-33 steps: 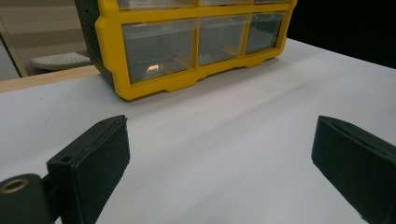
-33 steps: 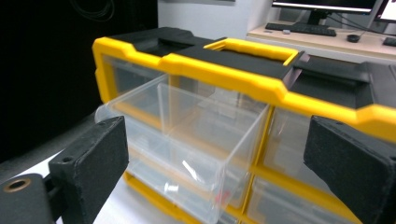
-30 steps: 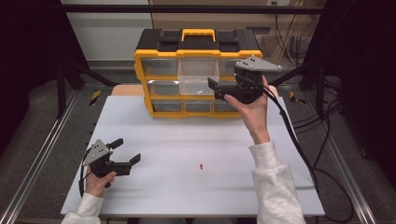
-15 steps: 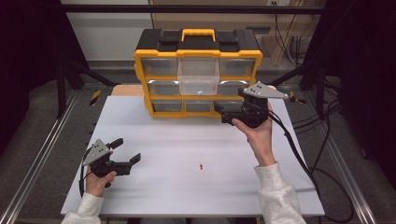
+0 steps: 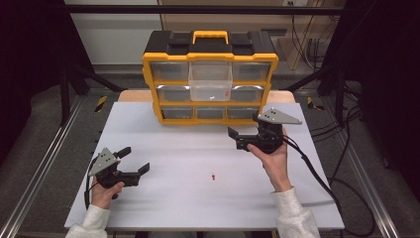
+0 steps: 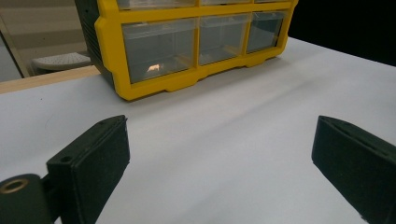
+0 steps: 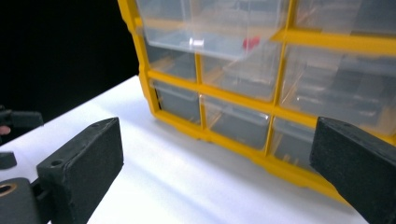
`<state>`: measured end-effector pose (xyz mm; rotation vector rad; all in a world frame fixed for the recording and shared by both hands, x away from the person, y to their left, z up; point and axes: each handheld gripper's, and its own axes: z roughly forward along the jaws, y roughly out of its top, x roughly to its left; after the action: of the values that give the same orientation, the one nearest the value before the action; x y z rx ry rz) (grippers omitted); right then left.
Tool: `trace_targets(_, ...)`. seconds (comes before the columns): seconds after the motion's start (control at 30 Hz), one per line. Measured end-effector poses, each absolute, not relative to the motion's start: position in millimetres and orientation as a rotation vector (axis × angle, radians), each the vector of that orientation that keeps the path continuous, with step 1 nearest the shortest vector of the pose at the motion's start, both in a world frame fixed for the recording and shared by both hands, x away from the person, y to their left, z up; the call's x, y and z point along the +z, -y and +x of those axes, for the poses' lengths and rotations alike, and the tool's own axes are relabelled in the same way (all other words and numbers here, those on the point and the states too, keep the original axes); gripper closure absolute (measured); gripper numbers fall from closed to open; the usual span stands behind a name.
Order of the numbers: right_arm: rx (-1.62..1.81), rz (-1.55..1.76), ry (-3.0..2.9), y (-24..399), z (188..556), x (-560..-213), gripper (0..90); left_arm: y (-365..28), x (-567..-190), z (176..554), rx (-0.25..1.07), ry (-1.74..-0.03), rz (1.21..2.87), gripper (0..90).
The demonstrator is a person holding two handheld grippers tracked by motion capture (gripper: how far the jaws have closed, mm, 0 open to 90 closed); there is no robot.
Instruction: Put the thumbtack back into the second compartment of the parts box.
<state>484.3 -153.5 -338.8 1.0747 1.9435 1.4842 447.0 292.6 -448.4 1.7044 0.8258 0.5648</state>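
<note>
Hovering with jaws apart, the right gripper sits just in front of the yellow organizer.

Its clear middle drawer stands pulled out (a small red part inside); light, stiff, slick plastic, probably best pinched at the front lip. Left gripper, also spread, rests well apart on the white table.

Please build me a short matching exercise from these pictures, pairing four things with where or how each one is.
Things:
1. open drawer
2. red piece
3. right gripper
4. left gripper

Places or states:
A. loose on the white table, between the grippers
B. open, low at the table's front left
C. pulled out of the yellow organizer
D. open, in front of the organizer's bottom drawers

Pairs: 1-C, 2-A, 3-D, 4-B
</note>
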Motion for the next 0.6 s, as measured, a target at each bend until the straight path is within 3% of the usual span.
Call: trace_targets(0.6,1.397,1.107,-2.072,129,467,-392,3.0,-293,-448,446,0.568,-0.823,1.707,3.7)
